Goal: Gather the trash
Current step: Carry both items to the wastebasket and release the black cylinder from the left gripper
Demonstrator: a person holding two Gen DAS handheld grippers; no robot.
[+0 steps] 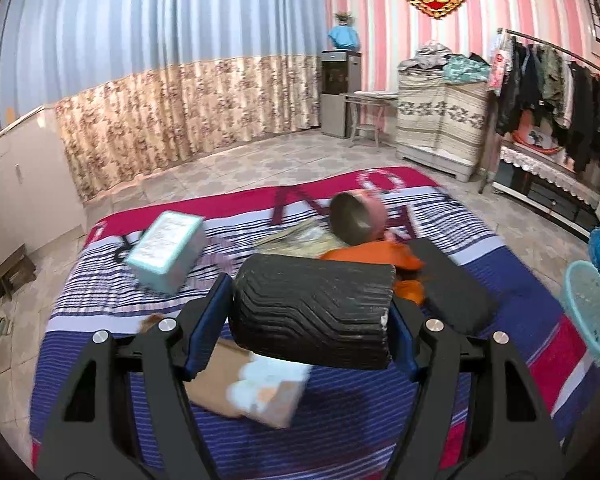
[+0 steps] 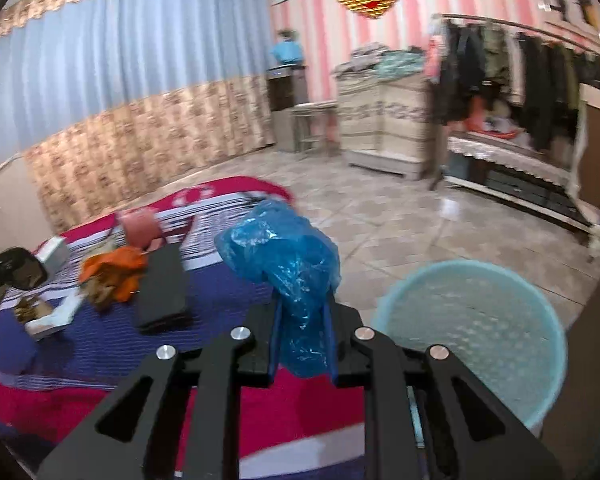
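Left gripper (image 1: 306, 316) of mine clamped on black ridged block (image 1: 314, 312), right gripper (image 2: 302, 340) pinching blue plastic bag (image 2: 284, 264), teal basket (image 2: 476, 336) at 3 o'clock.

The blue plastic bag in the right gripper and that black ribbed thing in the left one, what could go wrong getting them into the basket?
The blue plastic bag is loose film pinched by the right gripper; it may cling to the fingers instead of dropping into the teal basket.

The black ribbed block spans the left gripper crosswise and is held only at its ends, so it could twist or slip out.
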